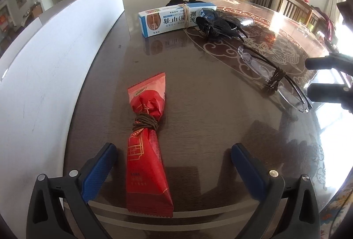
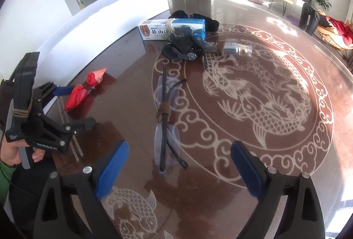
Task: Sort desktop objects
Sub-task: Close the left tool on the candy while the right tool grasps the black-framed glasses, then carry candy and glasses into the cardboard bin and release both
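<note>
**Sorting barely begun: both grippers open, nothing held**

No object appears to have been sorted yet; everything is seen loose on the glossy dark-brown table with a pale dragon-and-fish pattern (image 2: 286, 89). A long white board (image 1: 55, 58) stands along the table's left side.

The left gripper (image 1: 174, 164) is spread wide, and a red crinkled snack packet cinched with brown cord (image 1: 146, 135) lies between its blue-padded fingers (image 1: 99, 170), nearer the left one, with no contact evident. The right gripper (image 2: 179, 169) is likewise wide open, with the folded rimless glasses bound with brown cord (image 2: 164, 122) lying just ahead of it.

Farther off, a blue-and-white cardboard box tied with string (image 1: 176, 17) is seen, with a crumpled black plastic bundle (image 1: 217, 26) resting against it. A small clear plastic case (image 2: 238, 48) lies to its right.

Grasping and placing each item is judged to remain.
</note>
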The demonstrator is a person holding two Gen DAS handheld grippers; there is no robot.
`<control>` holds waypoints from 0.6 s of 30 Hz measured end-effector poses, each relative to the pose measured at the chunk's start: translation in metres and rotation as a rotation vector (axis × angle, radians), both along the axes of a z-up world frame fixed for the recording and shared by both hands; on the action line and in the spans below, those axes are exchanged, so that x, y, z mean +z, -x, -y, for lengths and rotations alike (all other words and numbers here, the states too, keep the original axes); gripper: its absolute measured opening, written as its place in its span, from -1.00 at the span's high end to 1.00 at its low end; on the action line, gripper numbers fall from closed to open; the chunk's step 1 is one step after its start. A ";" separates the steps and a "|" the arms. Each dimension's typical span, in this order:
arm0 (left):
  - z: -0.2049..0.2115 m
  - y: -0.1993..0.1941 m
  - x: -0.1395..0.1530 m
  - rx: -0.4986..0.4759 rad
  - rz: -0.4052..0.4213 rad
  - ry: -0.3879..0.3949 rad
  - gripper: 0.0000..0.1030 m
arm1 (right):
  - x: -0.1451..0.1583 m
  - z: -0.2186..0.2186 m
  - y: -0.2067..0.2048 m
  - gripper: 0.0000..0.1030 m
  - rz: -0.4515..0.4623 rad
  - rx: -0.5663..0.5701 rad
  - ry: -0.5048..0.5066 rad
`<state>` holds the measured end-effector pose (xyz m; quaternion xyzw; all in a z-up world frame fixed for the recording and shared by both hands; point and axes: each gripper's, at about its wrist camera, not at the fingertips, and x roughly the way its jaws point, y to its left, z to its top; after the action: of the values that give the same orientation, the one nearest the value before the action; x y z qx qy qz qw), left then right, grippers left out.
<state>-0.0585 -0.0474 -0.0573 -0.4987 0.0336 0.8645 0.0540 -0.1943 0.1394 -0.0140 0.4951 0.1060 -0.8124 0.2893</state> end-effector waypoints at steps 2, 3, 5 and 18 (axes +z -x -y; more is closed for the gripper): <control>0.000 0.002 0.003 -0.004 -0.010 0.002 -0.80 | -0.001 0.025 0.018 -0.82 0.048 0.013 -0.046; 0.000 0.001 0.006 -0.011 -0.022 0.000 -0.46 | -0.006 0.037 0.026 -0.79 0.074 0.020 -0.076; 0.001 0.000 0.010 -0.022 -0.034 0.004 0.12 | -0.017 0.056 0.035 -0.55 0.113 0.046 -0.142; 0.018 -0.067 0.047 0.005 -0.177 -0.217 0.63 | 0.016 0.030 0.002 0.76 0.023 0.061 -0.208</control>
<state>0.0083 -0.0650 -0.0105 -0.4118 -0.0568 0.9037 0.1023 -0.1959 0.1093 0.0021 0.5283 0.2013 -0.7820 0.2623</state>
